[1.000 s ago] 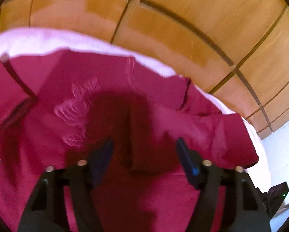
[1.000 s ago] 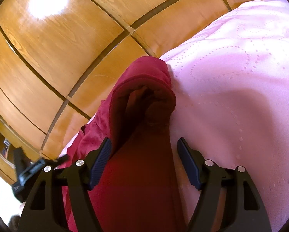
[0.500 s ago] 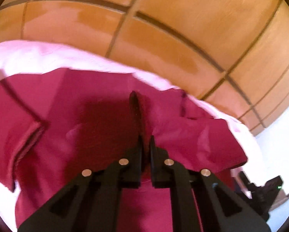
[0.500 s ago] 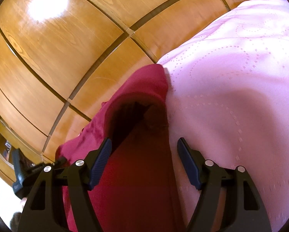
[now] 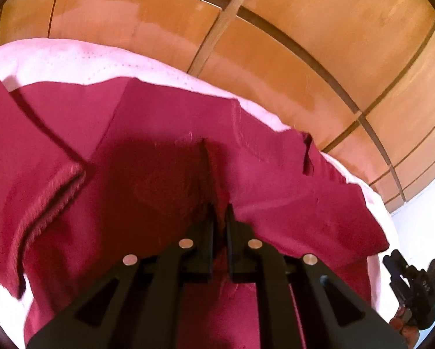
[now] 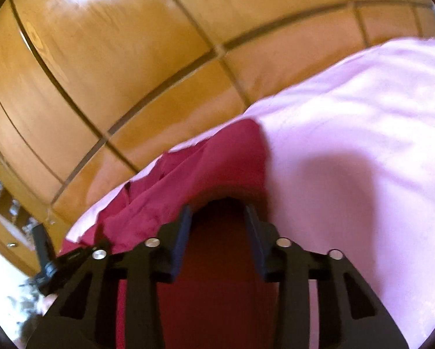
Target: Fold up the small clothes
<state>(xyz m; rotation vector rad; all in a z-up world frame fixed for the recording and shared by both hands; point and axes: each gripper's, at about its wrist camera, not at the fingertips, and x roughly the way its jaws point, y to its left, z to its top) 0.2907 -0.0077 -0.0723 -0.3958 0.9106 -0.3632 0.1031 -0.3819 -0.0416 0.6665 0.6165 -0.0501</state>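
Observation:
A dark red garment (image 5: 159, 133) lies spread on a pink cloth-covered surface (image 5: 72, 61). My left gripper (image 5: 220, 212) is shut on a pinched ridge of the red fabric near the garment's middle, and the ridge stands up ahead of the fingers. In the right wrist view the same garment (image 6: 217, 163) shows a raised fold of its edge lying between the fingers. My right gripper (image 6: 218, 218) is partly closed around that fold with a gap still between its jaws. The pink cloth (image 6: 348, 145) spreads to the right of it.
A wooden floor of large brown tiles (image 5: 275, 43) lies beyond the pink surface's edge; it also shows in the right wrist view (image 6: 115, 58). The right gripper's body (image 5: 412, 276) shows at the lower right of the left view. A shelf with small items (image 6: 2, 203) stands far left.
My left gripper closed on the red fabric and pulled up a ridge. My right gripper narrowed around the garment's folded edge and swung, so the view is blurred.

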